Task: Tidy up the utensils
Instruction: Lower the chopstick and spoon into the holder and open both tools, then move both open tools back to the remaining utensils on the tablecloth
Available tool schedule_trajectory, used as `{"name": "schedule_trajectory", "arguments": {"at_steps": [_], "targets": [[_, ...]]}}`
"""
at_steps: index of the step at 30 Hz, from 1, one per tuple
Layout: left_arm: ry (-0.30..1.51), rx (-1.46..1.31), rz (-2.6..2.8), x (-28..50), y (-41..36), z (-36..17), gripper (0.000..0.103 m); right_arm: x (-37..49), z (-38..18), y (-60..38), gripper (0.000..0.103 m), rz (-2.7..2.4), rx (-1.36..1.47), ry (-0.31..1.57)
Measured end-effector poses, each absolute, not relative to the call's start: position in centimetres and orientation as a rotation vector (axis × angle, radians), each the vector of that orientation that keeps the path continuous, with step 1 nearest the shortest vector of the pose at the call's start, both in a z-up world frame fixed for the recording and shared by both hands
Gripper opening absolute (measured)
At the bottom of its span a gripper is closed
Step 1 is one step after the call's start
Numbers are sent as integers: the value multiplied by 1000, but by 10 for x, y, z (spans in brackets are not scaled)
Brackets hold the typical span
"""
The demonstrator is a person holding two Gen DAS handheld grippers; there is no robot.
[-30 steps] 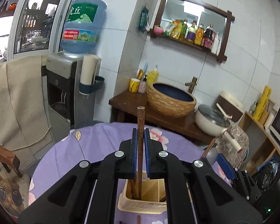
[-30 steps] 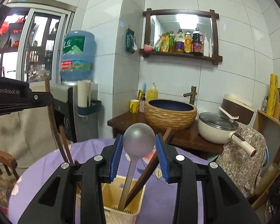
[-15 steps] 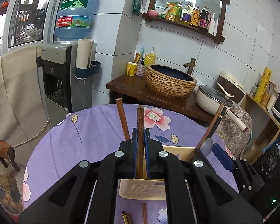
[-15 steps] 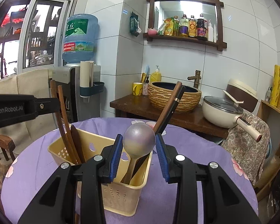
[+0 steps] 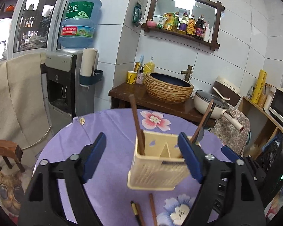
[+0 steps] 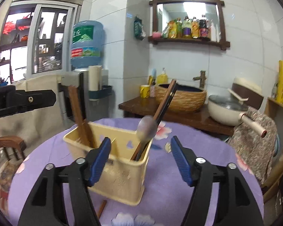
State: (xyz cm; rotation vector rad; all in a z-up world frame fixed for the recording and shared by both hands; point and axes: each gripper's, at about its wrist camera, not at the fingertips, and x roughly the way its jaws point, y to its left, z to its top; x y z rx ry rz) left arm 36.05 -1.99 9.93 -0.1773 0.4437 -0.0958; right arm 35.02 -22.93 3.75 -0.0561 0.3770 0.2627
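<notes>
A cream plastic utensil holder [image 5: 156,169] [image 6: 111,171] stands on the purple flowered tablecloth [image 5: 111,128] [image 6: 179,192]. Brown wooden chopsticks [image 5: 136,126] [image 6: 78,116] stand in its left compartment. A metal spoon [image 6: 146,129], blurred, and dark chopsticks [image 6: 165,101] [image 5: 202,122] lean in its right compartment. My left gripper [image 5: 141,156] is open and empty, just in front of the holder. My right gripper [image 6: 141,159] is open and empty, with the holder between its fingers. Loose chopsticks [image 5: 152,207] [image 6: 101,208] lie on the cloth in front of the holder.
Behind the table stands a dark wood counter [image 5: 160,105] with a woven basin [image 5: 168,90] and a cream pan [image 5: 211,103]. A water dispenser [image 5: 69,86] is at the left. A wooden chair [image 5: 3,152] stands by the table's left edge.
My left gripper has opened and let go of the wooden chopstick, which now stands in the holder. My right gripper has opened and released the spoon, which leans in the holder. Both have pulled back.
</notes>
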Motion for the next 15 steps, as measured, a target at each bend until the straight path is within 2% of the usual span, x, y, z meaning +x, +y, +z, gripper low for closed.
{"name": "schedule_trajectory", "arguments": {"at_steps": [4, 8, 15], "targets": [[499, -177, -60, 331, -2, 70, 89, 326, 17, -234, 70, 346, -20, 517], [593, -161, -4, 314, 11, 30, 90, 307, -15, -227, 70, 407, -31, 662], [731, -244, 30, 289, 35, -28, 90, 288, -55, -203, 70, 470, -88, 768]]}}
